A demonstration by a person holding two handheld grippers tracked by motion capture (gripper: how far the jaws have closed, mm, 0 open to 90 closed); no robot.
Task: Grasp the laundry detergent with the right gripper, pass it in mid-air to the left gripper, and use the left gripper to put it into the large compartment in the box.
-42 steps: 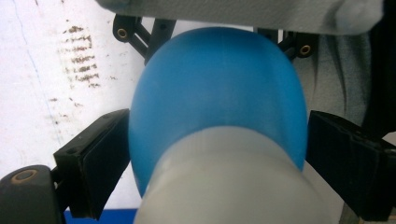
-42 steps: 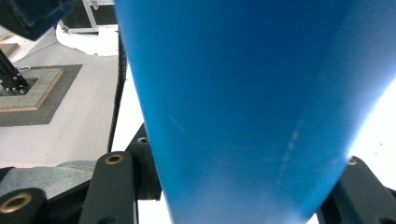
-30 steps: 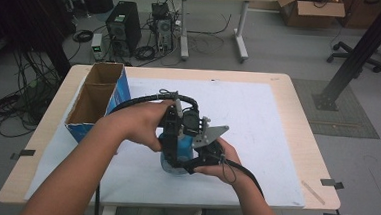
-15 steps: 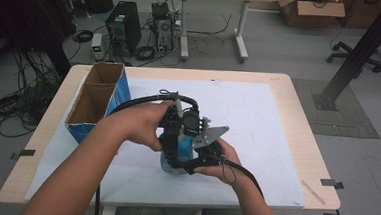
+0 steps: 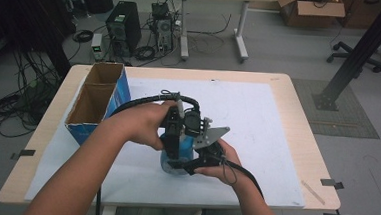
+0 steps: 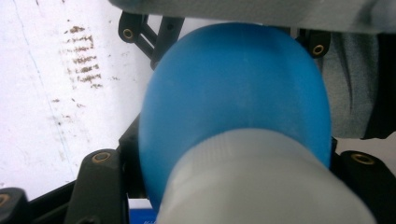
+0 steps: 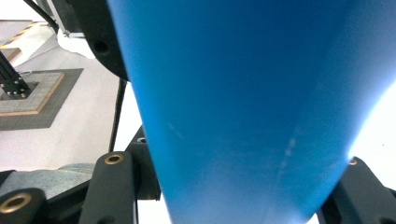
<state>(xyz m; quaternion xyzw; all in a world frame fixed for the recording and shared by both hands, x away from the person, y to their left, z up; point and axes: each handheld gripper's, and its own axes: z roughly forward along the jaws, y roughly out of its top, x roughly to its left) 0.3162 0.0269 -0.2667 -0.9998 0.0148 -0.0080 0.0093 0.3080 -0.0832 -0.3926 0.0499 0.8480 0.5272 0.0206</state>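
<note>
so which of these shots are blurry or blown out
High view: evenly lit and sharp. Left gripper view: the blue plastic bottle and its white cap sit too close, soft-focused. Right gripper view: the bottle blurred, glare whitening its right edge.

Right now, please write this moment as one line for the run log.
left tongs: just closed on white cap | right tongs: shut on blue bottle | bottle over white mat | cardboard box at left

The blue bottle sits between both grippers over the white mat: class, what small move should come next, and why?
Probably a twist of the left gripper to loosen the white cap. Its jaws have just closed on that cap, while the right gripper clamps the blue bottle by its body, so the bottle is braced.
</note>
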